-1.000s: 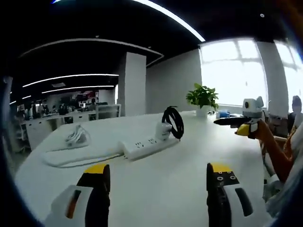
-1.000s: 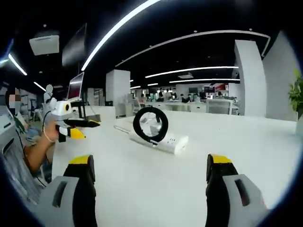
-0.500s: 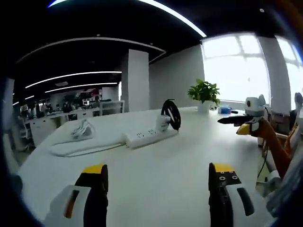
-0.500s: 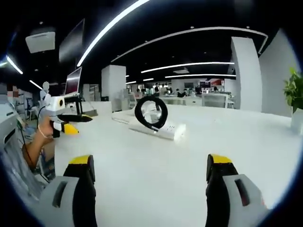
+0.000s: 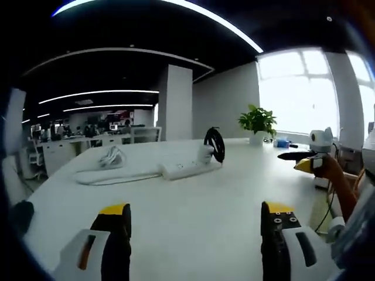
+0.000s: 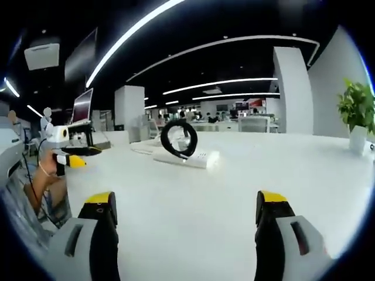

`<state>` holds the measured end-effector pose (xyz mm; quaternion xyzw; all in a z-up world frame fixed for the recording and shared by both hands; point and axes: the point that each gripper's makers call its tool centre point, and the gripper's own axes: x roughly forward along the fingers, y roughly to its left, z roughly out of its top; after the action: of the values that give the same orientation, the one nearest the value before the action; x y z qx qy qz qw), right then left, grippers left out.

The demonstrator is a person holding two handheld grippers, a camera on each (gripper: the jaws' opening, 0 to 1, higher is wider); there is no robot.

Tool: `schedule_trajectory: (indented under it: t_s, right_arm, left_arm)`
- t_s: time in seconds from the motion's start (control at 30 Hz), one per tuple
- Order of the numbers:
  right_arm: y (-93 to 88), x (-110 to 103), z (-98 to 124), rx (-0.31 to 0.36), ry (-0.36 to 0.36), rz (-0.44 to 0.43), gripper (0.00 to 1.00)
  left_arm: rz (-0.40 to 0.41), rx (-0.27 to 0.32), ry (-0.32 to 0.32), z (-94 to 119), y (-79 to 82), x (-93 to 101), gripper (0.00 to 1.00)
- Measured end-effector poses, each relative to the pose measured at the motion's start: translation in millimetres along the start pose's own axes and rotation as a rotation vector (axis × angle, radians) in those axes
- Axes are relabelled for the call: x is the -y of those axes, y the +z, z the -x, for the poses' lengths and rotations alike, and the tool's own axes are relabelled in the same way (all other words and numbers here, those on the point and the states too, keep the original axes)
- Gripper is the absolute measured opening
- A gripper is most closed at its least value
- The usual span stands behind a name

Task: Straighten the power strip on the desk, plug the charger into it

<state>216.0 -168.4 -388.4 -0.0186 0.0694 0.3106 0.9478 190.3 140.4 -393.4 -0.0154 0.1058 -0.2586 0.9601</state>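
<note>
Left gripper view puts my left gripper (image 5: 194, 234) low over the white desk (image 5: 193, 199), its yellow-tipped jaws spread wide with nothing between them. Well ahead, the white power strip (image 5: 183, 169) lies at a slant on the desk, and the charger (image 5: 204, 154) stands at its far end, touching it, with a black coil of cable (image 5: 215, 144) upright right behind. To the left of the strip I see a flat white pad (image 5: 114, 174) with a bundle of white cord (image 5: 111, 157) on it. A potted plant (image 5: 258, 122) stands farther back by the bright window. My right gripper (image 5: 302, 157) comes in from the right, held in a hand (image 5: 327, 170) above the desk edge.

From the right gripper view, my right gripper (image 6: 186, 234) also hangs with jaws wide apart and empty. The desk between it and the power strip (image 6: 185, 158) is bare; the cable coil (image 6: 179, 139) rises over the strip. The left gripper (image 6: 61, 151) shows at the left, and the plant (image 6: 356, 111) at the right.
</note>
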Motion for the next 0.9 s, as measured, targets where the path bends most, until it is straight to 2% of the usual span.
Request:
schedule_trajectory:
  t_s: [0.27, 0.47, 0.9]
  right_arm:
    - [-4.3, 0, 8, -0.02, -0.027, -0.004, 0.98]
    - [-6.2, 0, 13, -0.038, -0.046, 0.007, 0.98]
    - [-4.9, -1, 27, -0.024, -0.089, -0.015, 0.97]
  left_arm:
    - [0.025, 0.022, 0.043, 11, 1.0, -6.8, 0.93]
    - [0.031, 0.004, 0.063, 13, -5.6, -9.7, 0.93]
    - [0.046, -0.004, 0.12, 23, -14.6, -17.6, 0.93]
